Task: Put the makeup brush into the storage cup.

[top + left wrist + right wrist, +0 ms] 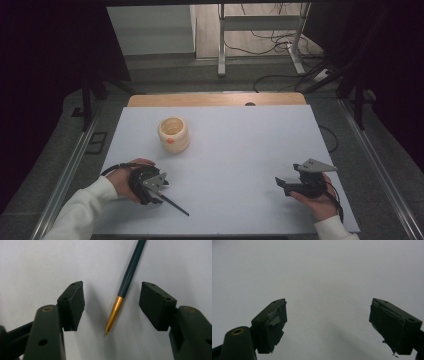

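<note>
A: Pen (127, 280) lies on the white table (240, 150), at about seven o'clock from the cream cup (173, 134). Its gold tip sits between our left gripper (110, 306)'s jaws, pads part open and touching nothing.

B: We straddle it, likely to pinch near the tip. Right gripper?

A: Right gripper (328, 325) at four o'clock, jaws wide and empty, well apart, keeping clear.

Cream pot (173, 134) on white table (240, 145)
</note>
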`<state>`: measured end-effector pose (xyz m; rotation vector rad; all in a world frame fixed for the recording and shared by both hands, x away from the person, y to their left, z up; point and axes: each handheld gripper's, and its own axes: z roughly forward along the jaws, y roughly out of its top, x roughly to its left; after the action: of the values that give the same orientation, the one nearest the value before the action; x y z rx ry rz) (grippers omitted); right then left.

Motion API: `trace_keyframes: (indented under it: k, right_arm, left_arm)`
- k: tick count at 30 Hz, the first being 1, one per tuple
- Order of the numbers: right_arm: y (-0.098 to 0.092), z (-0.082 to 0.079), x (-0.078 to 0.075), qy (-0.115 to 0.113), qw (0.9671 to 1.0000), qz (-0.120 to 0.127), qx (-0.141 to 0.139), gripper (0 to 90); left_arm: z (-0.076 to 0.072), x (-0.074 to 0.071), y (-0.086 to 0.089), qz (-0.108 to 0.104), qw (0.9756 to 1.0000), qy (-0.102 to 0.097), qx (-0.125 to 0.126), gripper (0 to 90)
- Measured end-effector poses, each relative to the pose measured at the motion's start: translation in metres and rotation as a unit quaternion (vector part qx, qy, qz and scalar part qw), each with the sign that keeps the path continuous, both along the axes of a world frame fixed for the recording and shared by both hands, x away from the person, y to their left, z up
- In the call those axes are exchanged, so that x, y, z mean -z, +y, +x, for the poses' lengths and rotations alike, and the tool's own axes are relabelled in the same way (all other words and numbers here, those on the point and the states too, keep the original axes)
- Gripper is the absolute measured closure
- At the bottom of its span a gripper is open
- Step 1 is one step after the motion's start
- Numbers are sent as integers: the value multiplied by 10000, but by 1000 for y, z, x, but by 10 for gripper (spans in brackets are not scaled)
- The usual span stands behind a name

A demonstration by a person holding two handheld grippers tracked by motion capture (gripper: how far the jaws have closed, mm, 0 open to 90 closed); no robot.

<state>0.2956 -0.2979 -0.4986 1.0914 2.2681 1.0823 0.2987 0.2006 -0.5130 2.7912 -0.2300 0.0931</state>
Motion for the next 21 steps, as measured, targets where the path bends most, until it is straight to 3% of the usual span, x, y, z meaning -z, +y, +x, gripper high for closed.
trace_keyframes:
  k: [6,12,21]
  right_arm:
    - [0,0,0,-4,10000,-1,8,154]
    - [0,0,0,-5,10000,-4,9,153]
    - [0,0,0,-14,10000,8,14,153]
  left_arm:
    - [3,0,-1,80,9998,182,-50,412]
    - [3,0,-2,134,9990,397,132,577]
    - [5,-2,-5,244,9977,550,297,696]
